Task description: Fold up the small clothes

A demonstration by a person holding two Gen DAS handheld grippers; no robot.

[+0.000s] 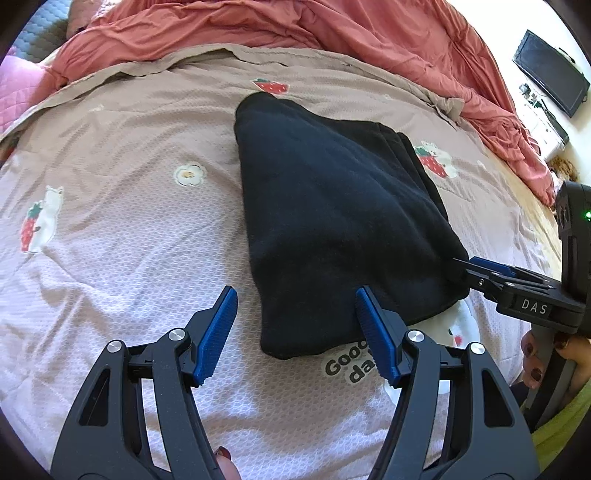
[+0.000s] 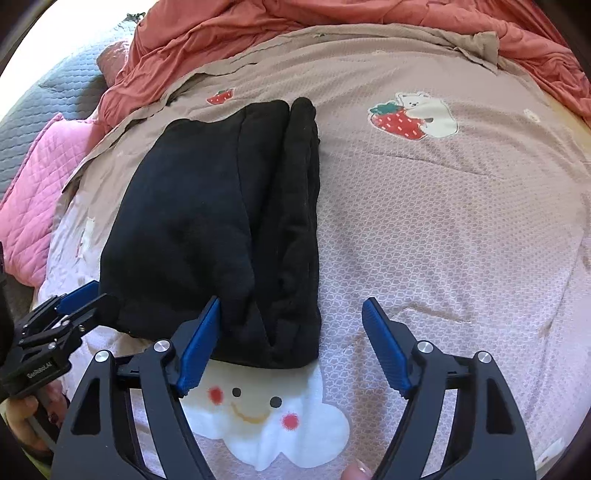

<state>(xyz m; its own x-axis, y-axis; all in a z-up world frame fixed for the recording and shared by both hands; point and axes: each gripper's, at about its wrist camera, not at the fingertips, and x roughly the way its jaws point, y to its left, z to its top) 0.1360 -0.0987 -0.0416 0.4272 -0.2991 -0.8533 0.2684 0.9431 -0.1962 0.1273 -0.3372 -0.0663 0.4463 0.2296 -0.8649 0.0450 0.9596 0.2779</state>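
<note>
A black garment (image 1: 332,206) lies folded into a thick rectangle on the patterned bed sheet (image 1: 110,229). It also shows in the right wrist view (image 2: 207,221), with folded layers stacked along its right side. My left gripper (image 1: 295,302) is open, its jaws astride the garment's near left corner. My right gripper (image 2: 291,317) is open, its jaws astride the near right corner, the left pad touching the cloth. Each gripper shows at the edge of the other's view, the right one (image 1: 476,269) and the left one (image 2: 85,299), both at the garment's near edge.
A rumpled coral duvet (image 1: 258,26) is piled along the far side of the bed. A pink quilted pillow (image 2: 33,199) lies at the left. A black monitor (image 1: 550,74) stands on a white desk at the far right.
</note>
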